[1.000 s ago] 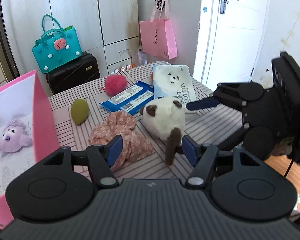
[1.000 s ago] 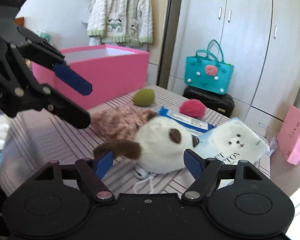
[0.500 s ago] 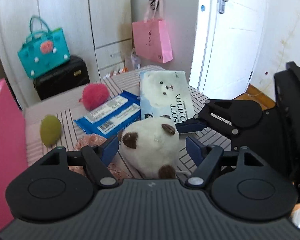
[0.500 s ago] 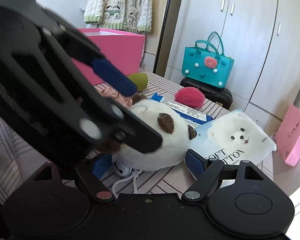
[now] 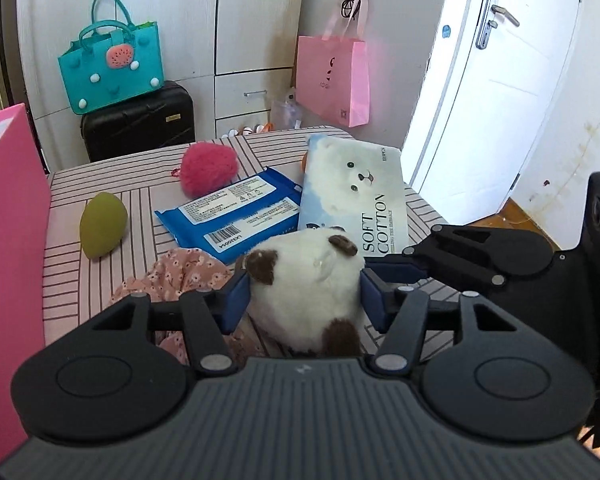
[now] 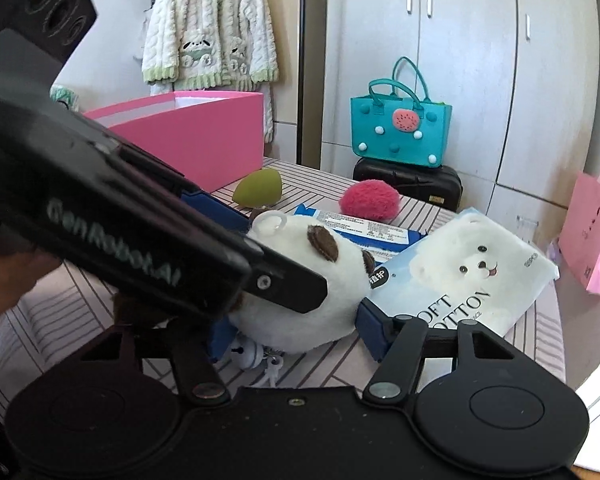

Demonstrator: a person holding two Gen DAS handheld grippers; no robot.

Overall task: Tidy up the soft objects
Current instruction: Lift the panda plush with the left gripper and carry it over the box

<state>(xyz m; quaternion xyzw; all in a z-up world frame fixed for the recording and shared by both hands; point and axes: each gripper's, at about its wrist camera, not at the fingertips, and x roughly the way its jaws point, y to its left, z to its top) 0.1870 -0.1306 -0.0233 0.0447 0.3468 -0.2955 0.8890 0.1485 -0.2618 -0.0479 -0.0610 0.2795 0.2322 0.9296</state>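
Both claws are closing on the white-and-brown plush toy (image 5: 304, 280), which sits on the striped surface (image 5: 140, 208) between the floral fabric (image 5: 180, 276) and the cotton pack (image 5: 352, 196). The left claw (image 5: 305, 296) presses its sides; the right claw (image 6: 296, 328) brackets it, its far pad just touching.

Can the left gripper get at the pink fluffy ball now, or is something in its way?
Probably not directly. The left gripper has the white plush toy between its closing jaws, and the blue wipes pack lies between it and the pink fluffy ball. It would need to put the toy away first.
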